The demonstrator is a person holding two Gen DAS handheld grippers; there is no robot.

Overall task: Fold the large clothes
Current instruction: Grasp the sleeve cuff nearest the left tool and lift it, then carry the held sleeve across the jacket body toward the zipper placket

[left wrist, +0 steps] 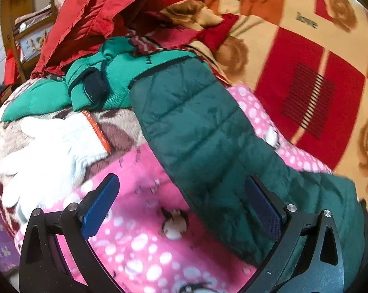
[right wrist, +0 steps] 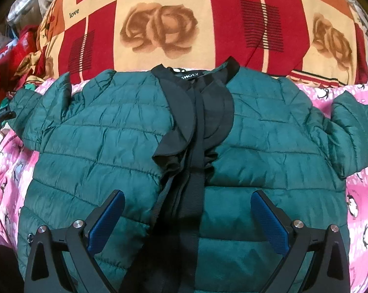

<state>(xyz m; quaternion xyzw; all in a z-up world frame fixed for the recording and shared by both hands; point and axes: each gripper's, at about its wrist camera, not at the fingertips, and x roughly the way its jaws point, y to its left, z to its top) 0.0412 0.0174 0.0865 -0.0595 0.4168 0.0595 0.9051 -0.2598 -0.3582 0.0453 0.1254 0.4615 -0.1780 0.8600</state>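
The jacket's (right wrist: 110, 134) hem is cut off by the bottom edge — its collar label (right wrist: 189, 75) too blurred to read.

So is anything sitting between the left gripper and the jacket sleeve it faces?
Nothing visible. The left gripper is open, and the green jacket sleeve already runs between its fingers over the pink blanket.

The jacket (right wrist: 125, 131) lies spread on the blanket (right wrist: 359, 210) ahead of the right fingers (right wrist: 269, 217), collar farthest. Its sleeve (left wrist: 196, 131) runs forward between the left fingers (left wrist: 101, 207); a glove (left wrist: 52, 151) lies to their left, with a sweater (left wrist: 115, 80) beyond it.
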